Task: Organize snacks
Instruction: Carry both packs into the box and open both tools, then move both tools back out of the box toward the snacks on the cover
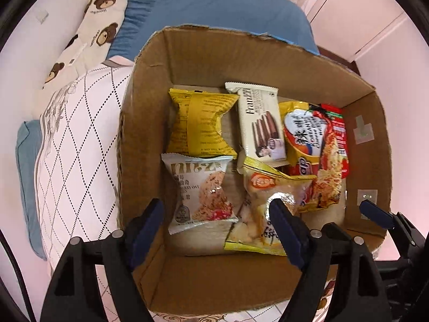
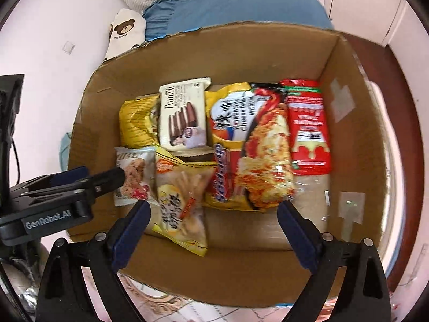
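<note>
An open cardboard box (image 1: 214,53) (image 2: 241,51) holds several snack packets lying flat. At the back are a yellow packet (image 1: 201,123) (image 2: 136,123), a white wafer packet (image 1: 261,123) (image 2: 182,115) and a yellow-and-red noodle packet (image 1: 316,155) (image 2: 257,145). A red packet (image 2: 308,128) lies against the right wall. In front lie a white cookie packet (image 1: 199,193) (image 2: 134,177) and a yellow cracker-stick packet (image 1: 262,187) (image 2: 182,201). My left gripper (image 1: 215,222) (image 2: 107,179) hangs open over the cookie packet, gripping nothing. My right gripper (image 2: 214,217) (image 1: 375,212) is open above the box's front right, holding nothing.
The box rests on a bed with a white quilted cover (image 1: 75,139). Behind it lie a blue pillow (image 1: 214,8) (image 2: 236,5) and a bear-print pillow (image 1: 93,26) (image 2: 123,32). White cabinet doors (image 1: 356,13) stand at the far right.
</note>
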The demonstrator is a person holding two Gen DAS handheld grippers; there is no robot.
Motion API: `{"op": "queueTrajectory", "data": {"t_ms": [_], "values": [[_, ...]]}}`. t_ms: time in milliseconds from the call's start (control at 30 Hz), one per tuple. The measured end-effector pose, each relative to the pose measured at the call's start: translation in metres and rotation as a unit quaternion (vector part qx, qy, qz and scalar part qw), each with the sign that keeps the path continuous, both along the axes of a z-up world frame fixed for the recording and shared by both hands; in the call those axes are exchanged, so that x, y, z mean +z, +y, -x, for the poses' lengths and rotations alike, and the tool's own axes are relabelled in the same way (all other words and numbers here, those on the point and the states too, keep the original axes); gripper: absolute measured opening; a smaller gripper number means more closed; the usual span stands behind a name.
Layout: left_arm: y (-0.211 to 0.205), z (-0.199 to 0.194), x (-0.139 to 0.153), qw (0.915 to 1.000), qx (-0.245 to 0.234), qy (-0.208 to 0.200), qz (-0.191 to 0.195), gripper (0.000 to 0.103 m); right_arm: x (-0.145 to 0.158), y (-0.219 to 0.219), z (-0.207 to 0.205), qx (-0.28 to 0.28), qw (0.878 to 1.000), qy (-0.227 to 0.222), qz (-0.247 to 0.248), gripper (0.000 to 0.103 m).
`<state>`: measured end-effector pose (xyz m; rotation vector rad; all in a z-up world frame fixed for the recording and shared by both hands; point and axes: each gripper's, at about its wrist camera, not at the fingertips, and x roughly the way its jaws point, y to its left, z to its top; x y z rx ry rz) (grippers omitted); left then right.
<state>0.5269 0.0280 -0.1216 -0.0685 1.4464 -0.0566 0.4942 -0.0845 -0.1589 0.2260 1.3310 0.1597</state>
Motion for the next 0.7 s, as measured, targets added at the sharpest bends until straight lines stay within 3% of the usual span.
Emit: {"op": "queueTrajectory", "data": {"t_ms": [167,467,700], "values": [[-0.006,0.029,0.018,0.9982,-0.008,-0.054,-0.022,0.08,0.015,-0.01,0.025,-0.003,0.999,-0.031,0.031,0.098],[-0.02,0.079,0.065,0.9896,-0.018,-0.141,-0.02,0.08,0.054,-0.016,0.08,-0.009,0.993,-0.099,0.063,0.098],[-0.025,0.117,0.091,0.9825,-0.021,-0.184,-0.017,0.08,0.079,-0.021,0.123,-0.018,0.987,-0.14,0.072,0.097]]}}
